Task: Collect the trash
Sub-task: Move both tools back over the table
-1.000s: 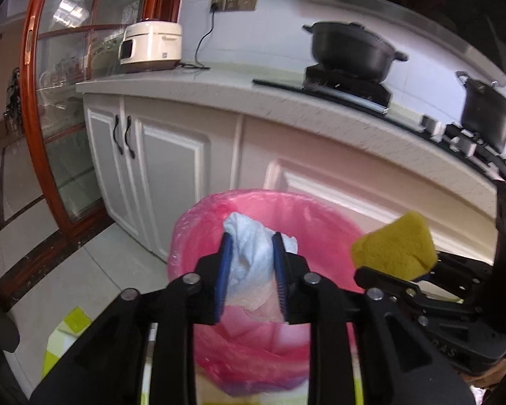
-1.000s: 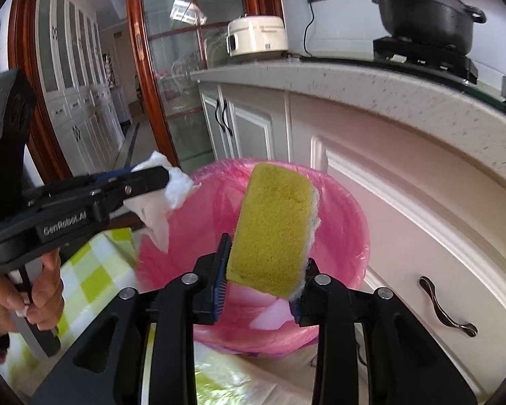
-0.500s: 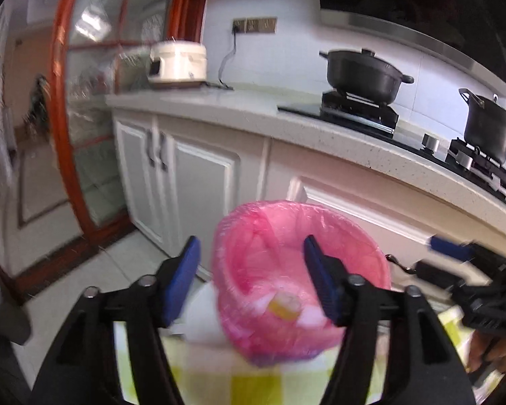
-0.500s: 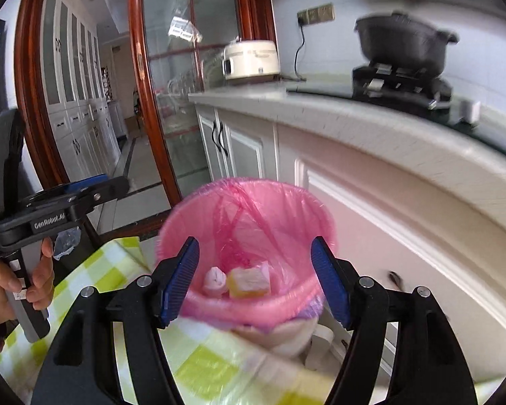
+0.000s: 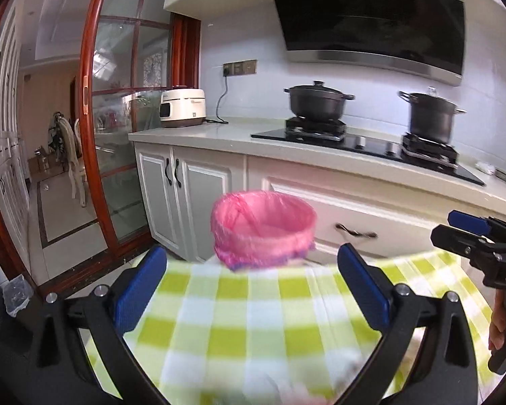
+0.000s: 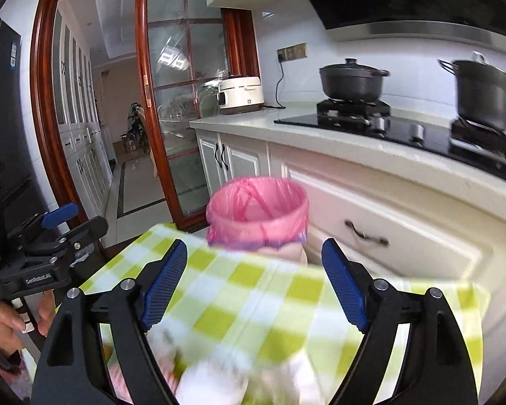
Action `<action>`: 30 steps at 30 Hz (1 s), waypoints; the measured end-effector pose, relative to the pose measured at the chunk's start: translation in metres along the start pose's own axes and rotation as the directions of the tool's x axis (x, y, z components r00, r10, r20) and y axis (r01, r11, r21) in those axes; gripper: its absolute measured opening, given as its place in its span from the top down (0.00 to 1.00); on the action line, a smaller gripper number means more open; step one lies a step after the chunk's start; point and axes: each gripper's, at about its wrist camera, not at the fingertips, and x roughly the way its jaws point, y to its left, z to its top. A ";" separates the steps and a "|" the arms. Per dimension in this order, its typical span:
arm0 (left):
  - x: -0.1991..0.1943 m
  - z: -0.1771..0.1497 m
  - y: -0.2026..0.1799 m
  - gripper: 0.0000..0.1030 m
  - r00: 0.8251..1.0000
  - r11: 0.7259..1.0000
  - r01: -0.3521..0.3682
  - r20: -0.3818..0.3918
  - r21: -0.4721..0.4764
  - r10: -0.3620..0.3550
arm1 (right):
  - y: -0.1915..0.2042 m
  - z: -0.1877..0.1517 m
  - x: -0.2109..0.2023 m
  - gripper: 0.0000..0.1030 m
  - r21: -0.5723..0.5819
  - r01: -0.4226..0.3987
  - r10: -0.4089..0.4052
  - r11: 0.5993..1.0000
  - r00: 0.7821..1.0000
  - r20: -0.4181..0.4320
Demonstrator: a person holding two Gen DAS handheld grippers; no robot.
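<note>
Left wrist view: left gripper (image 5: 251, 283) and right gripper (image 6: 254, 281), jaws just opened wide and empty, face the pink-lined round bin (image 5: 263, 227) at frame centre; next, approach blurred litter at the bottom edge slowly.

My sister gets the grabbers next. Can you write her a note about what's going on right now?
Left gripper: jaws wide open after just opening, nothing between them.
Right gripper: same, open and empty.
Both have pulled back over the green checked tablecloth.
The pink-lined trash bin stands past the table's far edge, in front of the white cabinets.
Done: the crumpled tissue and the yellow sponge were dropped into the bin; its inside is hidden now.
Left: blurry bits lie near the table's front edge; check whether they are trash.
</note>
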 end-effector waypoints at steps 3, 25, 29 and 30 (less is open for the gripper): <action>-0.031 -0.023 -0.006 0.05 1.000 1.000 0.011 -0.021 -0.016 -0.012 | 0.001 -0.027 -0.029 0.22 0.014 0.021 -0.021 1.000 1.000 -0.008; -0.105 -0.162 -0.016 0.05 0.989 1.000 0.006 -0.150 -0.006 -0.007 | -0.014 -0.178 -0.047 0.22 0.112 0.156 -0.129 0.981 0.968 -0.215; -0.103 -0.164 -0.015 0.05 0.988 1.000 0.013 -0.153 -0.010 -0.015 | -0.018 -0.181 -0.030 0.22 0.112 0.150 -0.120 0.982 0.964 -0.236; -0.102 -0.162 -0.016 0.05 0.988 1.000 0.018 -0.152 -0.010 -0.019 | -0.019 -0.181 -0.026 0.22 0.119 0.146 -0.114 0.982 0.964 -0.240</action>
